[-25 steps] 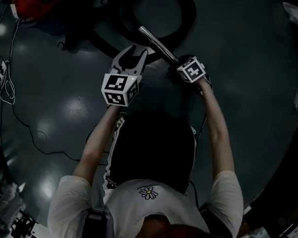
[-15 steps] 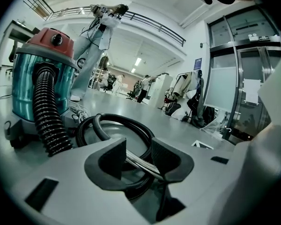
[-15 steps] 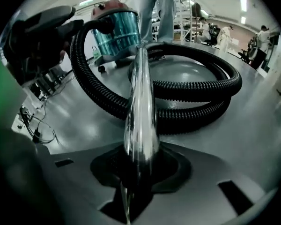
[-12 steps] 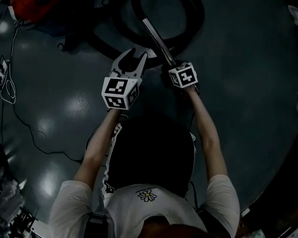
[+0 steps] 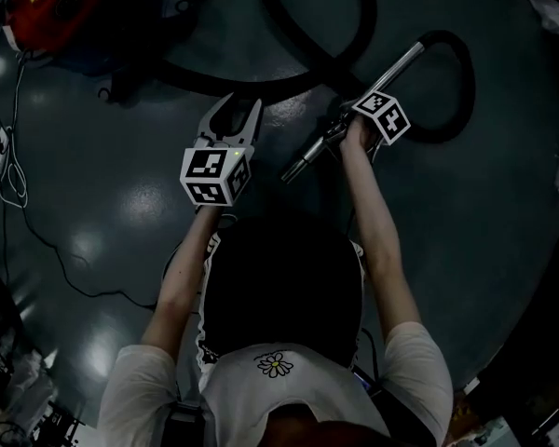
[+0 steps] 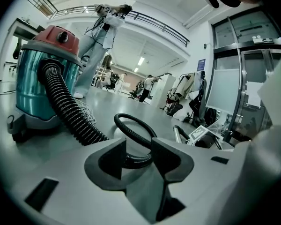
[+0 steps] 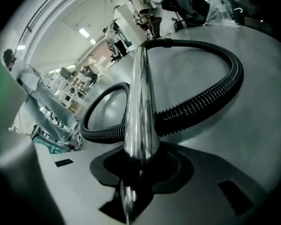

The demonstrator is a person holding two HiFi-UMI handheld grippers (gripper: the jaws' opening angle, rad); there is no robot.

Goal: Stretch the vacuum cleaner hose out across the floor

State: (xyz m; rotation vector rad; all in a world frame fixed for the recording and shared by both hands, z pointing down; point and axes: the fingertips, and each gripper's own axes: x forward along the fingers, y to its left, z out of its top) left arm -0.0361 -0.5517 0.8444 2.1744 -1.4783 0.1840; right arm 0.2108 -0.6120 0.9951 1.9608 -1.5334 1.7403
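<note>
Clamping the metal tube point(image 7: 140, 102) at the hose's end, the right gripper point(image 7: 140, 165) has just closed its jaws on it. The black hose point(image 7: 201, 102) loops beyond its fingertips. The left gripper point(image 6: 138, 156) stands half open and empty, with the hose just ahead of its fingers and the vacuum cleaner point(image 6: 42, 74) farther off to their left.

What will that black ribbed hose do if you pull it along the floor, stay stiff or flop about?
Probably flop: the hose lies in loose curls, so it should bend and uncurl rather than slide as one piece. Its ribs may drag a little. The shiny metal tube at its end looks stiff, so it likely stays straight.
</note>
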